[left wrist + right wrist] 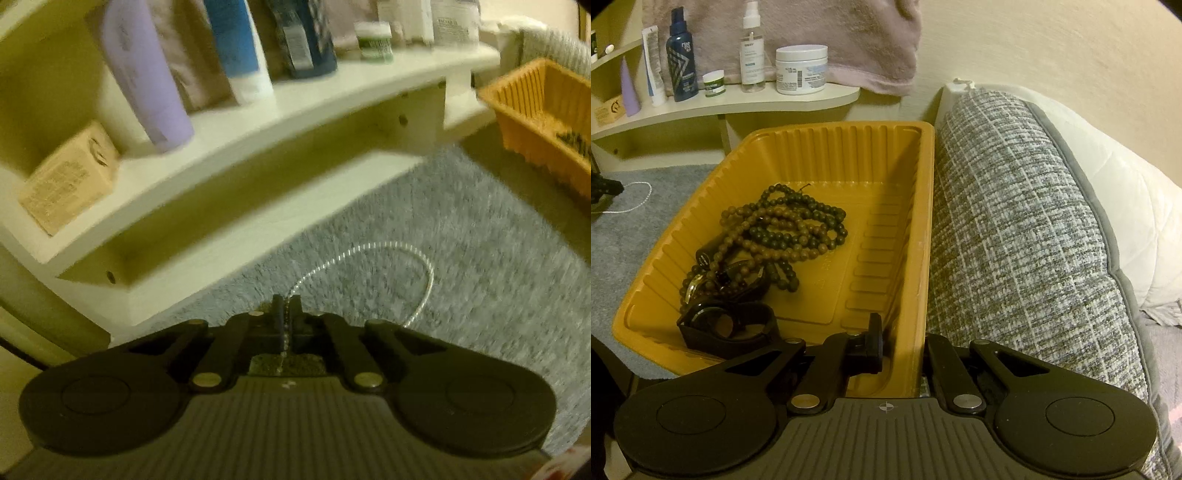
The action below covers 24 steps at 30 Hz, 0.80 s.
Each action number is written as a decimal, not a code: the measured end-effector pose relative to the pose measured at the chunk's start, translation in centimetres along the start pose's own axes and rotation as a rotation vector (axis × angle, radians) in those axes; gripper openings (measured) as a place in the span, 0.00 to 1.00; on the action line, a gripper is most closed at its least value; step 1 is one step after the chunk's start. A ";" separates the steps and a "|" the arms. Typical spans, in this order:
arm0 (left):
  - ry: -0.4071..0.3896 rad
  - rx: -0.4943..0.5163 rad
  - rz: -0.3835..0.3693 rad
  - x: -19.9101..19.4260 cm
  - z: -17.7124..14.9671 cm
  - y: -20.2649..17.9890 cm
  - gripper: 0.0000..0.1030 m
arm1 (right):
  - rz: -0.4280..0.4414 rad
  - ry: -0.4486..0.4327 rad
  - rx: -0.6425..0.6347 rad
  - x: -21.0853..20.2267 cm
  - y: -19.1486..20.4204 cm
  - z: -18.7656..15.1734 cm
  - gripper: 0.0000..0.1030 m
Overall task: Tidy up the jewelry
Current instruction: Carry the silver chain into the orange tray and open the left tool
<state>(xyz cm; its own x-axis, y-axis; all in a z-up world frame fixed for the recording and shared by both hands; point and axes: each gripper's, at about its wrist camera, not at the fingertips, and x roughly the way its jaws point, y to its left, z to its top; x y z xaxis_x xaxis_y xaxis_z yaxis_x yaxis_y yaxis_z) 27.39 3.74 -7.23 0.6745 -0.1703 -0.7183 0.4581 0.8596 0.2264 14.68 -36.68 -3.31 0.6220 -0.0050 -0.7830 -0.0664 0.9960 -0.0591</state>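
Note:
My left gripper (285, 301) is shut on a thin silver chain (406, 251), which loops out to the right over the grey mat (480, 295). The chain also shows far left in the right wrist view (639, 195), next to the left gripper (605, 186). My right gripper (903, 332) is shut on the right wall of an orange plastic tray (916, 236), one finger inside and the other outside. The tray holds brown and dark bead necklaces (783, 229) and a black watch (727, 328). The tray also shows at the right of the left wrist view (535, 110).
A white shelf (258, 122) with bottles, tubes, a small jar and a cardboard box (70, 177) stands behind the mat. A grey woven cushion (1015, 221) presses against the tray's right side. A pink towel (812, 37) hangs on the wall.

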 end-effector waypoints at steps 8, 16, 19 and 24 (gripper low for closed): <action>-0.138 -0.044 -0.012 -6.5 3.6 1.2 0.01 | 0.000 -0.005 -0.003 0.0 0.0 0.0 0.05; -0.289 -0.035 -0.042 -13.4 9.1 0.8 0.01 | -0.002 -0.020 -0.007 -0.3 0.2 -0.1 0.04; -0.342 -0.027 -0.058 -15.7 11.0 0.1 0.01 | -0.001 -0.020 -0.005 -0.4 0.2 -0.1 0.04; -0.417 0.005 -0.098 -18.7 14.0 -2.0 0.01 | 0.007 -0.025 0.004 -0.4 0.0 -0.2 0.04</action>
<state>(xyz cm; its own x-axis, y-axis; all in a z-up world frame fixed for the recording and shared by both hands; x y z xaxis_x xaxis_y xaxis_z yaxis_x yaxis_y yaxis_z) 22.01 -1.60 14.95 0.8038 -0.4320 -0.4090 0.5336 0.8275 0.1746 14.25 -36.72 -3.14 0.6408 0.0038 -0.7677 -0.0677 0.9964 -0.0516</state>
